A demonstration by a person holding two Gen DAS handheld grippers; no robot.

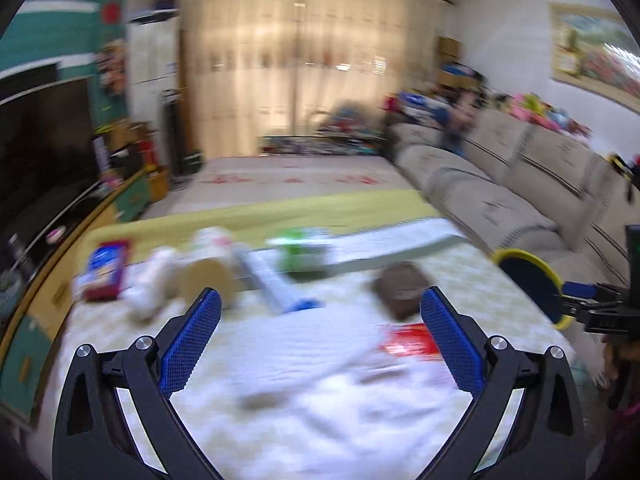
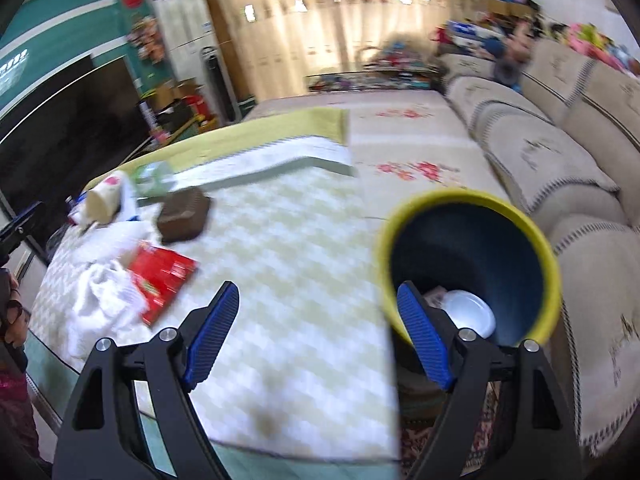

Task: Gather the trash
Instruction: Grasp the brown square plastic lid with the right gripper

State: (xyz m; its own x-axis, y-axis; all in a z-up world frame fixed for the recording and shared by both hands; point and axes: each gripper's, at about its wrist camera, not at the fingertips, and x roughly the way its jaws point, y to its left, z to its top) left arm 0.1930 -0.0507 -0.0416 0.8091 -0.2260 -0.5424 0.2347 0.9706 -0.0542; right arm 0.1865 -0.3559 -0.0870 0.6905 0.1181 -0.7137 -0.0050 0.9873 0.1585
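Red carton (image 2: 162, 280) lies crumpled beside white tissue (image 2: 102, 300); both grippers (image 1: 320, 312) (image 2: 318, 312) gape empty.

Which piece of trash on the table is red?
The flat red packet, lying partly on the crumpled white tissue at the near edge. The other pieces are different colours: a brown box, a green carton and a tipped paper cup.

Bare tablecloth (image 2: 280, 240) between trash pile (image 2: 132, 240) and bin (image 2: 472, 216); sofa (image 2: 560, 160) crowds bin's right.
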